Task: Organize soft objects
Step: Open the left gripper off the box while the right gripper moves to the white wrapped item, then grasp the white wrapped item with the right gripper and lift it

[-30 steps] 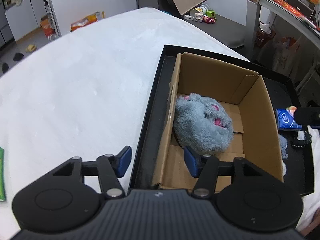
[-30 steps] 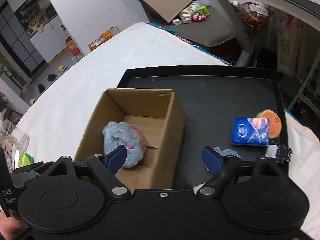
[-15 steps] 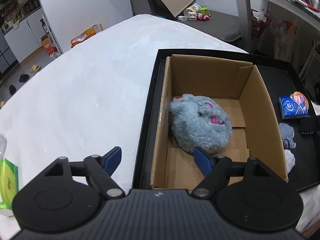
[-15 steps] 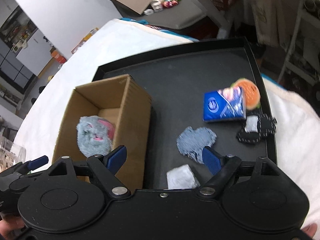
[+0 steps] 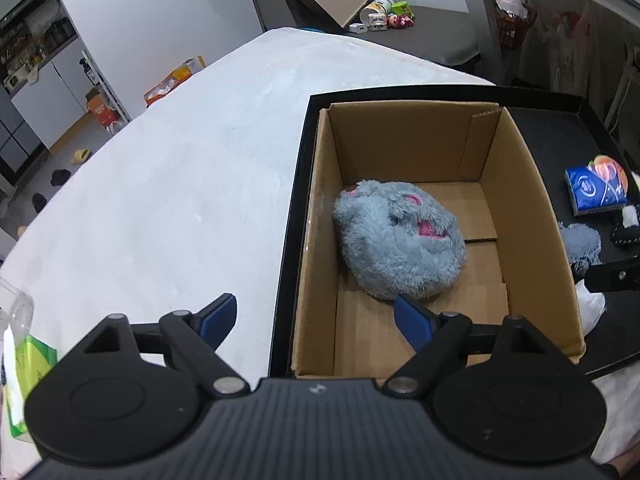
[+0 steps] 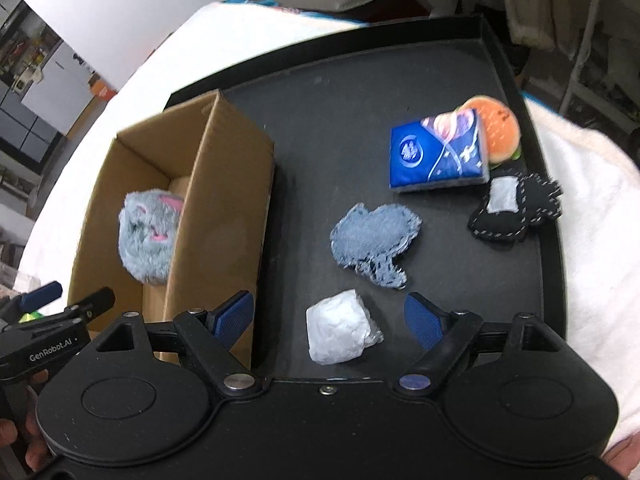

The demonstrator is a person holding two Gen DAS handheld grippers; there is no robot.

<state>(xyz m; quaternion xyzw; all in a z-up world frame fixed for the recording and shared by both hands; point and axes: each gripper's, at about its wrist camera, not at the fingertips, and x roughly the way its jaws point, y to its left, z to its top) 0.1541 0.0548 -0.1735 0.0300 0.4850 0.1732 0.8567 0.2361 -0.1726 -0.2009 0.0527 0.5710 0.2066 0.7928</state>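
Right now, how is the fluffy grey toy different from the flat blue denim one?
The fluffy grey toy is round and puffy with pink bits; the denim patch is flat with frayed edges. The grey toy sits inside the cardboard box; the denim patch lies outside it on the black tray. Both look soft, and no gripper holds either.

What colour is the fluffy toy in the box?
Grey-blue with pink patches; the plush toy in the box shows best in the left wrist view.

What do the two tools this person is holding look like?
Both look alike. The left tool and the right tool have matte black bodies with two round discs, black angular linkage arms with silver pivot pins, and blue ribbed finger pads. White "GenRobot.AI" lettering marks the left tool's side in the right wrist view.
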